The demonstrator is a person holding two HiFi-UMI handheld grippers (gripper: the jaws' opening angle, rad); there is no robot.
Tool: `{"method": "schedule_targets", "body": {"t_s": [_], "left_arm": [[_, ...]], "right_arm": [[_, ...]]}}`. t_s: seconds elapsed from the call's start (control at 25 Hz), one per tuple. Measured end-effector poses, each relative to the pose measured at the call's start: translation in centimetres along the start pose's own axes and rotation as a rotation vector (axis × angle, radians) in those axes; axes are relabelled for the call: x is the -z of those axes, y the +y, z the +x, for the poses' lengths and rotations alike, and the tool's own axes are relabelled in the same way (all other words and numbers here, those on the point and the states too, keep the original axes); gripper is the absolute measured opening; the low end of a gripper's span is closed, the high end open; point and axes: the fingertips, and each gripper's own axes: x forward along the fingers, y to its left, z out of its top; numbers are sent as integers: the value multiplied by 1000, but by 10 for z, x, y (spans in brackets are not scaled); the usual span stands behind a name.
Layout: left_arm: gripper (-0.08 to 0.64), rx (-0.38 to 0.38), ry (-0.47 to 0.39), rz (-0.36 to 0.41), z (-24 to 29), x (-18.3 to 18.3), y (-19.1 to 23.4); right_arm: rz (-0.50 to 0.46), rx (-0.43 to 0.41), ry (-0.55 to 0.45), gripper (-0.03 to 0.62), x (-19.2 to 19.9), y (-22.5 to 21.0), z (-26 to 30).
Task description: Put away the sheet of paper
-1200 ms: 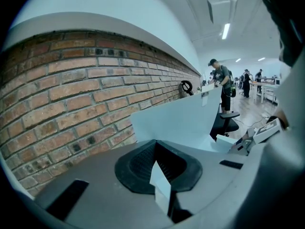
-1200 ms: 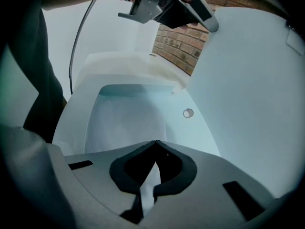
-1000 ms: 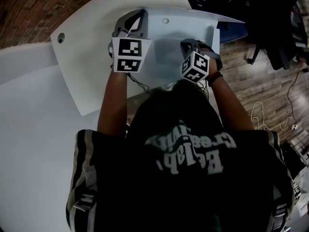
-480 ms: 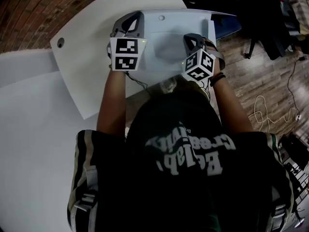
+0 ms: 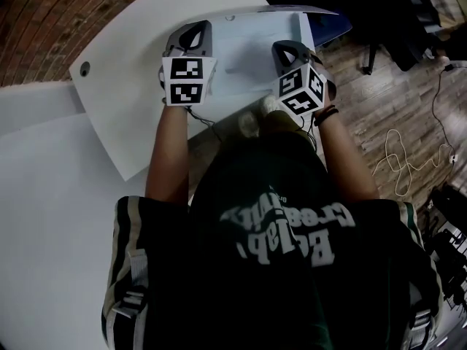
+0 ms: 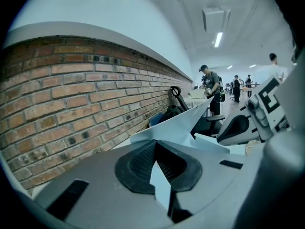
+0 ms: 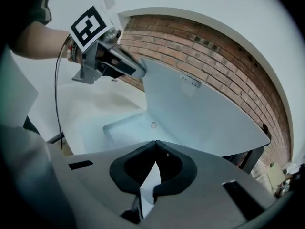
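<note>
L claw [image 5: 195, 29] & R claw [image 5: 284, 48] are both clamped shut on the paper [image 5: 244, 57], gripping its near edge. Sheet spans between them, lifted over the white desk [image 5: 124, 57], near a brick wall [image 6: 71, 94].

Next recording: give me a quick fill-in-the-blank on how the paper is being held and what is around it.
The left gripper is shut on the sheet of paper, and the right gripper is ___ on it too.
The table beneath the sheet is ___ in colour.
The wall in the left gripper view is built of ___.
Missing words: shut; white; brick.
</note>
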Motion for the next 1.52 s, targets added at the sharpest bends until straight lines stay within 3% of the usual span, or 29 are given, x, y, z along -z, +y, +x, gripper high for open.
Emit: {"method": "schedule_targets", "body": {"t_s": [0.44, 0.92, 1.28, 1.52], "left_arm": [[2, -13, 9, -13, -17, 3, -32], [2, -93, 17, -51, -51, -6, -83], [2, -145, -23, -74, -87, -16, -132], [2, -182, -53, -66, -116, -29, -176]], "right_arm": [[215, -44, -127, -6, -8, -6, -30], [317, -121, -227, -6, 3, -16, -76], [303, -118, -289, -5, 25, -11, -118], [304, -128, -475, -5, 17, -16, -168]]}}
